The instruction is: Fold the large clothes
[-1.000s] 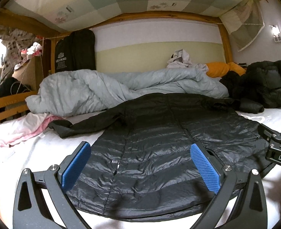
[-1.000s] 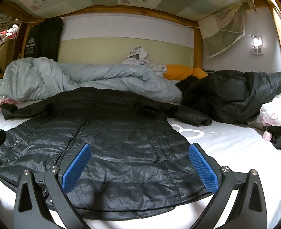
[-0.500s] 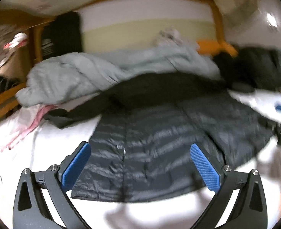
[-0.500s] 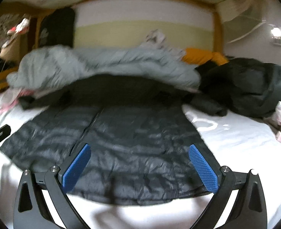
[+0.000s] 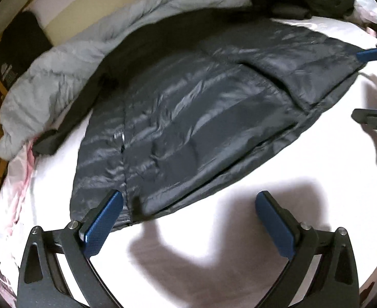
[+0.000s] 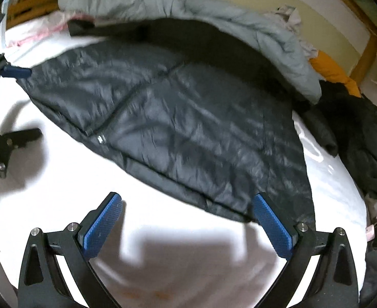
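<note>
The left hand-held gripper [image 5: 188, 218] hangs over the bed [image 5: 214, 251], spread wide and holding nothing. Its left blue pad [image 5: 102, 224] sits over the near left corner of the dark puffer jacket [image 5: 188, 118], while its right pad is over bare white sheet. The jacket lies spread flat ahead of it, zip closed, hem nearest. Beyond the jacket is a grey duvet [image 5: 68, 77]; pink and white cloth lies off to the left.

The right hand-held gripper [image 6: 188, 220] is likewise spread wide and empty. Its left pad is over the sheet, its right pad [image 6: 271, 227] at the jacket's [image 6: 188, 118] near right corner. A heap of black clothing [image 6: 363, 138] lies to the right, and an orange pillow [image 6: 334, 74] beyond it.
</note>
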Motion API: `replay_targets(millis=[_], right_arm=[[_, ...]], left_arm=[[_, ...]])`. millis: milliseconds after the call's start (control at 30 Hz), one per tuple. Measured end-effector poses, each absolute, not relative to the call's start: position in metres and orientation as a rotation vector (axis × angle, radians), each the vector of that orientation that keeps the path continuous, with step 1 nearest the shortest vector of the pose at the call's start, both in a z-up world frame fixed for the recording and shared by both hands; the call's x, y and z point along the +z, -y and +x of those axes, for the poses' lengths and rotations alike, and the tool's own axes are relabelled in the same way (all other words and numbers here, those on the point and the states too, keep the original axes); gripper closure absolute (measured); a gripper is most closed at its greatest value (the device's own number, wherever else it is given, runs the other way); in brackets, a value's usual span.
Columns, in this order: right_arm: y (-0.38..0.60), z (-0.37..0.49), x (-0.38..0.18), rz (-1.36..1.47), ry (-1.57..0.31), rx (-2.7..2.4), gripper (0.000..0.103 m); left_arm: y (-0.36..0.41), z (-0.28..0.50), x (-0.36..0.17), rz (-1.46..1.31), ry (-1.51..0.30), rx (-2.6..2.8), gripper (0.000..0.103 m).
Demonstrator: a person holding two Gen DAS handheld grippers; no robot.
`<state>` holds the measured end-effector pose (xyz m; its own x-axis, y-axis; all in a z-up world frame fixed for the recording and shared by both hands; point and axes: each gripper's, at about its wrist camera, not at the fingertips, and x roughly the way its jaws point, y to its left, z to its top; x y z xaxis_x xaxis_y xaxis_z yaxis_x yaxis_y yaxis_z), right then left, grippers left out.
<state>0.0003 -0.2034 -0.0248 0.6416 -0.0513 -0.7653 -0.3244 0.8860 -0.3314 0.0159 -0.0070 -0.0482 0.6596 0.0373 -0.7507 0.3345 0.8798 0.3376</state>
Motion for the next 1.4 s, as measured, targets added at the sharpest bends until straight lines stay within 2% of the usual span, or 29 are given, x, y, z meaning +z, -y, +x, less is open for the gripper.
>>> replay_targets(millis=[167,200,233,267,300,333,367,400,467,533,733,900,967,1000,1033,1167,1233,1267,1333,1367,1400], right_arm=[[0.223,0.014,-0.03,-0.459,-0.84,0.015,0.001],[0.228,0.017,-0.029,-0.457,-0.829,-0.007,0.001],[0.231,0.019,-0.029,-0.451,-0.824,-0.017,0.005],[0.235,0.021,-0.029,-0.437,-0.823,-0.023,0.016],[0.238,0.023,-0.028,-0.42,-0.823,-0.022,0.032],[0.241,0.026,-0.026,-0.41,-0.825,-0.016,0.042],[0.241,0.027,-0.026,-0.408,-0.829,-0.013,0.063],[0.241,0.027,-0.025,-0.425,-0.829,-0.034,0.079],[0.243,0.024,-0.021,-0.421,-0.82,-0.036,0.089],[0.247,0.015,-0.01,-0.38,-0.818,-0.015,0.092],[0.263,-0.038,0.015,-0.309,-0.837,0.064,0.093],[0.255,-0.044,0.03,-0.411,-0.819,0.069,0.093],[0.249,-0.028,0.045,-0.433,-0.785,0.048,0.093],[0.247,-0.014,0.052,-0.433,-0.771,0.036,0.093],[0.245,0.002,0.059,-0.429,-0.762,0.026,0.093],[0.247,0.066,0.064,-0.399,-0.755,-0.009,0.093],[0.25,0.095,0.053,-0.389,-0.767,-0.014,0.091],[0.253,0.106,0.045,-0.382,-0.779,-0.013,0.088],[0.26,0.127,0.027,-0.353,-0.806,-0.008,0.082],[0.264,0.134,0.019,-0.337,-0.81,-0.007,0.074],[0.267,0.139,0.011,-0.324,-0.807,-0.019,0.061]], left_arm=[[-0.013,0.032,-0.048,0.471,-0.771,0.01,0.0],[-0.019,0.036,-0.049,0.463,-0.766,0.045,0.001],[-0.024,0.041,-0.051,0.446,-0.768,0.062,0.009],[-0.03,0.045,-0.051,0.424,-0.775,0.071,0.016],[-0.034,0.047,-0.05,0.405,-0.781,0.072,0.037],[-0.036,0.048,-0.051,0.397,-0.786,0.065,0.062],[-0.037,0.047,-0.051,0.397,-0.789,0.059,0.075],[-0.037,0.046,-0.051,0.397,-0.788,0.058,0.089],[-0.039,0.045,-0.046,0.385,-0.778,0.042,0.095],[-0.038,0.035,-0.035,0.376,-0.772,0.02,0.096],[-0.046,-0.019,-0.006,0.317,-0.793,-0.027,0.095],[-0.038,-0.004,0.014,0.363,-0.779,-0.035,0.09],[-0.038,0.021,0.029,0.346,-0.748,-0.027,0.081],[-0.038,0.036,0.033,0.342,-0.739,-0.019,0.071],[-0.039,0.051,0.037,0.335,-0.732,-0.015,0.067],[-0.045,0.103,0.032,0.321,-0.728,0.02,0.065],[-0.054,0.125,0.021,0.303,-0.745,0.038,0.06],[-0.057,0.132,0.015,0.296,-0.748,0.042,0.058],[-0.064,0.144,0.0,0.289,-0.749,0.051,0.047],[-0.067,0.147,-0.006,0.291,-0.745,0.057,0.045],[-0.069,0.15,-0.013,0.296,-0.745,0.061,0.043]])
